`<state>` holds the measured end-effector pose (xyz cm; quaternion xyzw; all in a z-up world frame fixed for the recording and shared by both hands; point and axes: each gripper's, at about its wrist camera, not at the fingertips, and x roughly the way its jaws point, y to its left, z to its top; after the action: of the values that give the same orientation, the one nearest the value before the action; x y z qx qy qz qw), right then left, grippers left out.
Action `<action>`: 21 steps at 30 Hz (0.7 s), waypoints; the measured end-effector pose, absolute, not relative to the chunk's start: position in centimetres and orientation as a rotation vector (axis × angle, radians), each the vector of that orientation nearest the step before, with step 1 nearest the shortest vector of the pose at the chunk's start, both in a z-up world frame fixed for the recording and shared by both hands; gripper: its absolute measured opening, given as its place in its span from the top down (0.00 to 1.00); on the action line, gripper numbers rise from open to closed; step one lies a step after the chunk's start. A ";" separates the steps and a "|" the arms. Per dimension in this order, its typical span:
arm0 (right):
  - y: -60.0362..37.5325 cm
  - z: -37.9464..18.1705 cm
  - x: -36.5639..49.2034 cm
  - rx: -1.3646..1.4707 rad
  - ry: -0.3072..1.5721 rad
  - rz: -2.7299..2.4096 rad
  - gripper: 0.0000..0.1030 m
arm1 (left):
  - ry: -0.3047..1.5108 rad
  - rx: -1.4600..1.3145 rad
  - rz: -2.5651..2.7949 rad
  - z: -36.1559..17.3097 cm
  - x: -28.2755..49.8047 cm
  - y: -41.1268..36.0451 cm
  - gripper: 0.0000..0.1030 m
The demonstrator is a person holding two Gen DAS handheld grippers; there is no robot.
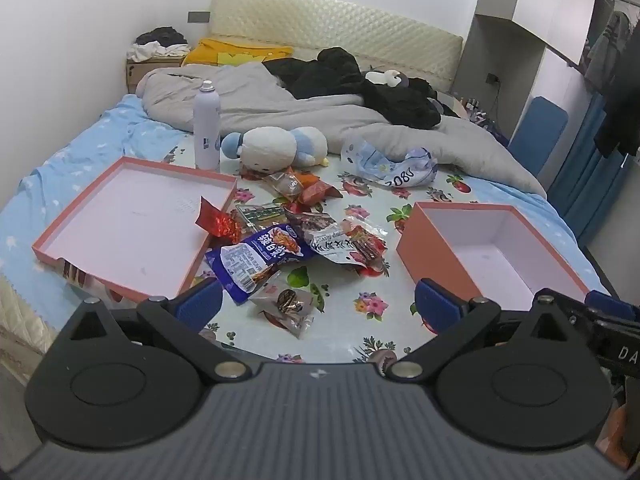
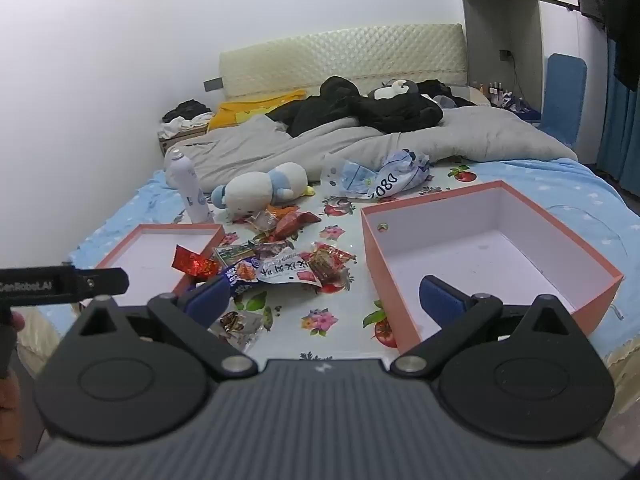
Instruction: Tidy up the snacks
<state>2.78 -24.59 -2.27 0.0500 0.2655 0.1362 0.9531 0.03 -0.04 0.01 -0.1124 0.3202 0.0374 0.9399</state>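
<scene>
A pile of snack packets (image 1: pixel 296 236) lies on the flowered sheet between an orange lid (image 1: pixel 120 220) on the left and an empty orange box (image 1: pixel 432 256) on the right. It includes a blue packet (image 1: pixel 256 260), a red foil one (image 1: pixel 218 222) leaning on the lid's edge, and a small clear packet (image 1: pixel 288 304) nearest me. My left gripper (image 1: pixel 318 304) hovers open just short of the pile, nothing between its blue pads. My right gripper (image 2: pixel 324 298) is open too, between the snack pile (image 2: pixel 288 264) and the box (image 2: pixel 384 280), holding nothing.
Behind the snacks lie a plush toy (image 1: pixel 276 146), a white spray bottle (image 1: pixel 207 128) standing upright, and a crumpled plastic bag (image 1: pixel 392 164). A grey duvet and dark clothes cover the far half of the bed. The lid (image 2: pixel 160 252) is empty.
</scene>
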 end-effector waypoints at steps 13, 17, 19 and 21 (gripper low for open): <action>-25.5 -2.4 3.0 0.124 0.542 0.269 0.00 | 0.638 -0.189 0.064 -0.2 0.2 -0.5 0.00; -25.5 -2.3 3.1 0.133 0.558 0.264 0.00 | 0.638 -0.187 0.061 -0.1 0.3 -0.6 0.00; -25.3 -2.2 3.1 0.125 0.557 0.264 0.00 | 0.638 -0.189 0.062 -0.1 0.3 -0.6 0.00; -25.3 -2.2 3.1 0.123 0.557 0.264 0.00 | 0.638 -0.189 0.062 -0.1 0.3 -0.6 0.00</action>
<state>3.11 -25.27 -2.23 0.0604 0.2741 0.1297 0.9510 0.33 -0.62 -0.08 -0.0926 0.3130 0.0302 0.9447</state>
